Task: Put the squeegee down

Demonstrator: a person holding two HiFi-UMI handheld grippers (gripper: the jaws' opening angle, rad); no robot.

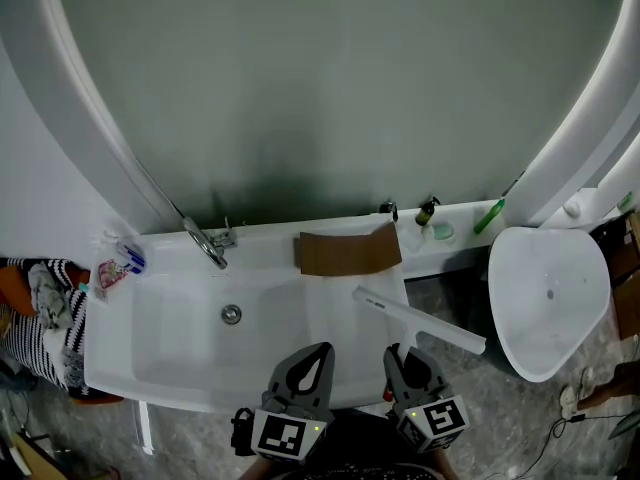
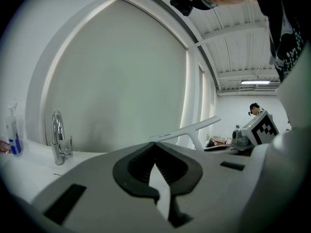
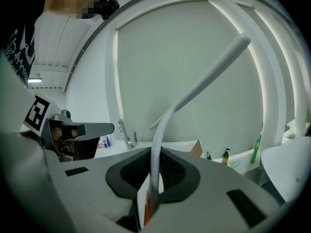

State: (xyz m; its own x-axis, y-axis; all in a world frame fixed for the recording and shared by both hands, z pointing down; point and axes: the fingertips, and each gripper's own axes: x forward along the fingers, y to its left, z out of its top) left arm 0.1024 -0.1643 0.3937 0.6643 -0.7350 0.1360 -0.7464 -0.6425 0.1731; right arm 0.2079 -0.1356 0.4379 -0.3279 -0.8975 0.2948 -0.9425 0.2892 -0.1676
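A white squeegee (image 1: pixel 420 320) hangs over the right end of the white sink (image 1: pixel 160 368). Its blade runs slantwise, and its handle leads down into my right gripper (image 1: pixel 405 354), which is shut on that handle. In the right gripper view the handle (image 3: pixel 194 89) rises from between the jaws (image 3: pixel 155 152) and curves up to the right. My left gripper (image 1: pixel 321 349) is beside it over the sink's front edge, jaws shut with nothing in them. The left gripper view shows its closed tips (image 2: pixel 155 144) and the squeegee (image 2: pixel 187 130) beyond them.
A chrome tap (image 1: pixel 207 243) stands at the back of the sink and a drain (image 1: pixel 231 314) sits in the bowl. A brown cardboard piece (image 1: pixel 347 251) lies on the back ledge. A small bottle (image 1: pixel 427 211) and a green stick (image 1: pixel 489 216) stand further right. A white bowl-shaped fixture (image 1: pixel 545 298) is at the right.
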